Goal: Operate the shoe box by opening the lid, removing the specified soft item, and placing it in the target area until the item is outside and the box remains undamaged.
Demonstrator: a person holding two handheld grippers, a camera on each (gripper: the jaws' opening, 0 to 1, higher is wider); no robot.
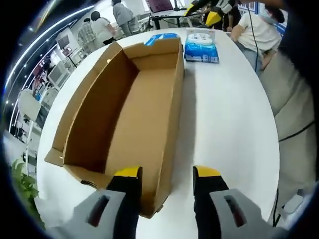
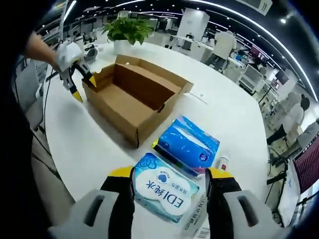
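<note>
The brown cardboard shoe box point(image 1: 144, 99) stands open and empty on the round white table point(image 1: 229, 124). My left gripper point(image 1: 167, 173) is open, and its yellow-tipped jaws straddle the box's near right corner. Past the box's far end a white-and-blue soft pack point(image 1: 202, 47) lies on the table, with my right gripper point(image 1: 213, 17) just beyond it. In the right gripper view that soft pack point(image 2: 164, 191) lies flat between the wide jaws of my right gripper point(image 2: 169, 175), which looks open. The box point(image 2: 132, 94) sits farther off, with the left gripper point(image 2: 84, 87) at its far corner.
A second, darker blue pack point(image 2: 187, 144) lies between the soft pack and the box, with a small bottle point(image 2: 223, 162) beside it. A potted plant point(image 2: 127, 30) stands beyond the table. People sit and stand around the table edge point(image 1: 249, 35). Cables hang off the rim.
</note>
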